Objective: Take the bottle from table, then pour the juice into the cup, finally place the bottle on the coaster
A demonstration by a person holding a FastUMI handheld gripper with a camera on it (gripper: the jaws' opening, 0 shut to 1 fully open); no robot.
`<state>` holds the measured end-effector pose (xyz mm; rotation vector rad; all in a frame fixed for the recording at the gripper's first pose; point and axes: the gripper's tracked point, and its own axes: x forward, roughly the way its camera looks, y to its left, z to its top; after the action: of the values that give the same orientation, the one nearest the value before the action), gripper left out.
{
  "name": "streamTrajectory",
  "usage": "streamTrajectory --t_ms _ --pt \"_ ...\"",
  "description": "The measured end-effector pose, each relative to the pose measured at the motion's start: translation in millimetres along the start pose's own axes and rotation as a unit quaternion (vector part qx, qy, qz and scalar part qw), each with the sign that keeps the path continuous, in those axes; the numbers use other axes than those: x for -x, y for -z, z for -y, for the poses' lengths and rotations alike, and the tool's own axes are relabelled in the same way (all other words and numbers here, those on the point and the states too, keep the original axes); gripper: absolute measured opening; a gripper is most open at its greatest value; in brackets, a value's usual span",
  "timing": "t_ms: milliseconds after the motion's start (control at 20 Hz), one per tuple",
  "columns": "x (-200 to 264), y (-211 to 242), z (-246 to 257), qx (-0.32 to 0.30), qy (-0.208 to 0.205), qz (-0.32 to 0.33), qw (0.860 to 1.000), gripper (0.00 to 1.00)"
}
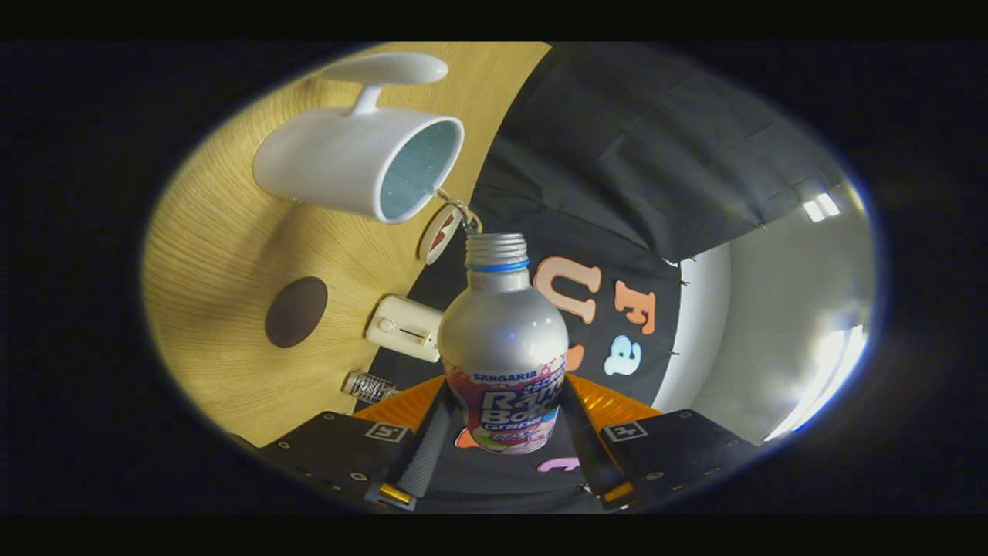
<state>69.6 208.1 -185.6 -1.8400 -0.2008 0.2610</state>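
Currently, gripper view: gripper [503,455] clamped on the silver aluminium bottle with printed label [502,347], both fingers pressing its lower body. Bottle's long axis runs straight ahead along the fingers; open threaded neck sits just short of the white ceramic mug's [356,161] rim. Round dark brown coaster [296,311] lies on the light wood table [224,255], off to the side, nearer than the mug.

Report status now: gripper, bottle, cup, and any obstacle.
Gripper shut on bottle, cap off, neck aimed toward cup. Coaster bare on table. Nothing between bottle and cup.
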Motion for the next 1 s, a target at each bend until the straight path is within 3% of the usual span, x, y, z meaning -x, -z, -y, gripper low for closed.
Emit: streamTrajectory --t_ms 1000 --pt "-2.1 -5.0 6.9 0.03 0.002 0.017 0.999 0.76"
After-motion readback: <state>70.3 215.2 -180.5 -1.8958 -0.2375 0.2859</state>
